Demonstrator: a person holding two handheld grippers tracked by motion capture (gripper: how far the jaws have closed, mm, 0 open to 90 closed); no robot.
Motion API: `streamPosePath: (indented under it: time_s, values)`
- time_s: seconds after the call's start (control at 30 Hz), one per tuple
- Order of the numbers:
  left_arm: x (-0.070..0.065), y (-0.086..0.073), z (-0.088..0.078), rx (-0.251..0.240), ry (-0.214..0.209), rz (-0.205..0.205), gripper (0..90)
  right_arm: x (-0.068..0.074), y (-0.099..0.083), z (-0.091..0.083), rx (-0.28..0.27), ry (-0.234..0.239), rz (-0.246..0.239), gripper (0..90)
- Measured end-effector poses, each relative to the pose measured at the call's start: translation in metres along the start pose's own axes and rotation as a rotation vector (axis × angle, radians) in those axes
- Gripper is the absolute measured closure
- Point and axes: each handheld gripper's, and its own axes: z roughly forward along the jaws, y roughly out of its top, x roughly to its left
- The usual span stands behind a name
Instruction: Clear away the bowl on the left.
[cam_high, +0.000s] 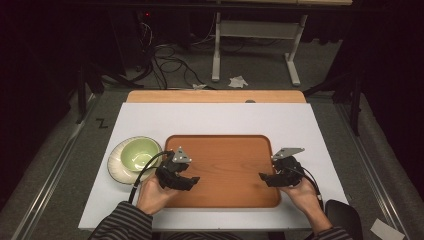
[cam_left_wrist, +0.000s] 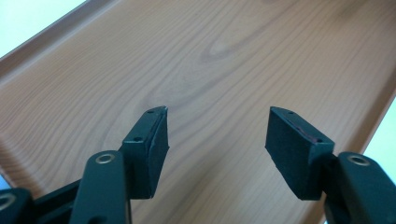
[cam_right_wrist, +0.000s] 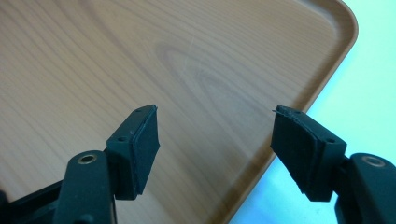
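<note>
A tray (cam_high: 225, 170) lies mid-table; left of it, a bowl (cam_high: 140, 153) apparently on a plate (cam_high: 116, 167).

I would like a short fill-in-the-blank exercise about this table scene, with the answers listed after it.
1. The green bowl sits on a white ____.
2. The wooden tray lies to the ____ of the bowl in the high view.
3. The jaws of the left gripper stand ____, with nothing between them.
4. The right gripper looks down on a rounded ____ of the tray.

Missing words: plate; right; open; corner
</note>
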Motion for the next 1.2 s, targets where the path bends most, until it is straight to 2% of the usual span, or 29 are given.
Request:
streamPosePath:
  time_s: [0.17, 0.4, 0.53, 0.77, 1.0, 1.2]
  values:
    - [0.000, 0.000, 0.000, 0.008, 0.006, 0.004, 36.6, 0.000, 0.000, 0.000, 0.000, 0.000, -0.001, 34.0]
    - [-0.001, -0.001, -0.005, -0.017, -0.008, -0.011, 36.2, 0.000, 0.000, 0.000, 0.007, 0.000, -0.004, 34.0]
    - [0.000, -0.001, -0.006, -0.016, -0.007, -0.017, 38.4, -0.001, 0.000, 0.000, 0.007, 0.005, 0.000, 34.0]
    - [0.001, -0.002, -0.013, -0.042, -0.004, -0.029, 37.5, 0.000, 0.000, 0.000, 0.010, 0.002, -0.002, 34.0]
    - [0.002, -0.001, -0.018, -0.045, -0.041, -0.040, 36.5, 0.000, 0.000, 0.000, 0.015, 0.005, -0.010, 34.0]
    - [0.005, -0.001, -0.024, -0.054, -0.032, -0.054, 36.3, 0.000, 0.000, 0.001, 0.019, 0.011, 0.001, 34.0]
